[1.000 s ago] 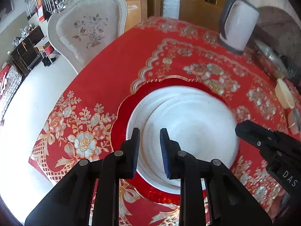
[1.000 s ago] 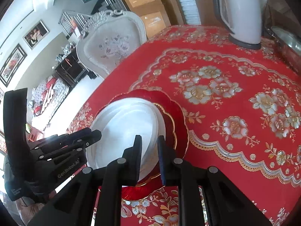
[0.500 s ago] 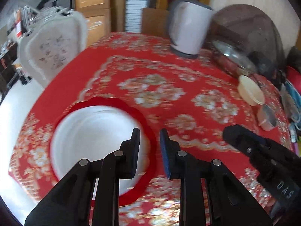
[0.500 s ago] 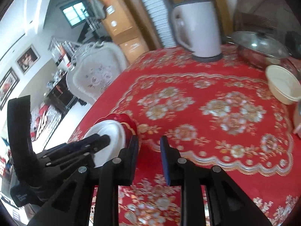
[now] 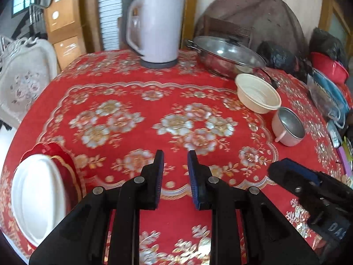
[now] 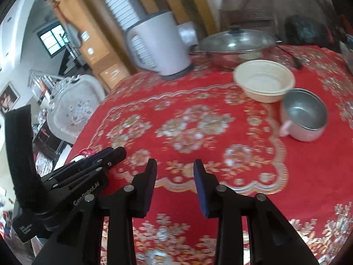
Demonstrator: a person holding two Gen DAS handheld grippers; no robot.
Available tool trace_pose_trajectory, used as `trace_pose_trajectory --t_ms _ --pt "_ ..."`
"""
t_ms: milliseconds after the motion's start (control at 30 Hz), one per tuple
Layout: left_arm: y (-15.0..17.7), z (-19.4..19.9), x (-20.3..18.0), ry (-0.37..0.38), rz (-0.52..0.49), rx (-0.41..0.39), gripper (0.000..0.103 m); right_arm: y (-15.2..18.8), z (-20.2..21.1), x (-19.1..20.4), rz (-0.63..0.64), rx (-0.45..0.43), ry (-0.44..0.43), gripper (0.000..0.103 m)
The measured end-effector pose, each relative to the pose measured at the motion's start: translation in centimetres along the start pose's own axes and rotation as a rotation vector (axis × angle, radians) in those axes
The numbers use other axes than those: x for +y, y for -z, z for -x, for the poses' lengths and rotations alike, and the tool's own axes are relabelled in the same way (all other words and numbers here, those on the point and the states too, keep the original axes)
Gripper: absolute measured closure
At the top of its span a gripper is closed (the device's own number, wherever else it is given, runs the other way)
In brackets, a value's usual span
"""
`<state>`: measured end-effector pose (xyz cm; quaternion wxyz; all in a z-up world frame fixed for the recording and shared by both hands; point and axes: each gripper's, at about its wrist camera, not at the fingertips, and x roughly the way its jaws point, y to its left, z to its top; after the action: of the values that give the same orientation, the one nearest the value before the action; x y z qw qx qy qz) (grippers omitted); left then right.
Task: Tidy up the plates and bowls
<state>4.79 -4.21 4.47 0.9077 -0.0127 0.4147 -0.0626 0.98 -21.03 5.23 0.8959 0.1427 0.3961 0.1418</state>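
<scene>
Right gripper [image 6: 174,165] facing kettle [image 6: 159,44], pot [image 6: 237,42].

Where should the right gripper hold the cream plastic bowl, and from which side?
Judging by its pose, grip the cream plastic bowl on its near-left rim, from above: it stands upright and open, and the small metal cup crowds its right side.

both claws [image 5: 175,172] [image 6: 175,176] empty, right opening
</scene>
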Motion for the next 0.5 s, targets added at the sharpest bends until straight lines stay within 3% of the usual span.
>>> trace_pose_trajectory --t_ms 500 --pt "-1.5 -2.7 -4.7 -0.013 -0.064 -0.046 0.082 -1.0 1.6 -5.4 -0.068 -0.034 0.052 0.068"
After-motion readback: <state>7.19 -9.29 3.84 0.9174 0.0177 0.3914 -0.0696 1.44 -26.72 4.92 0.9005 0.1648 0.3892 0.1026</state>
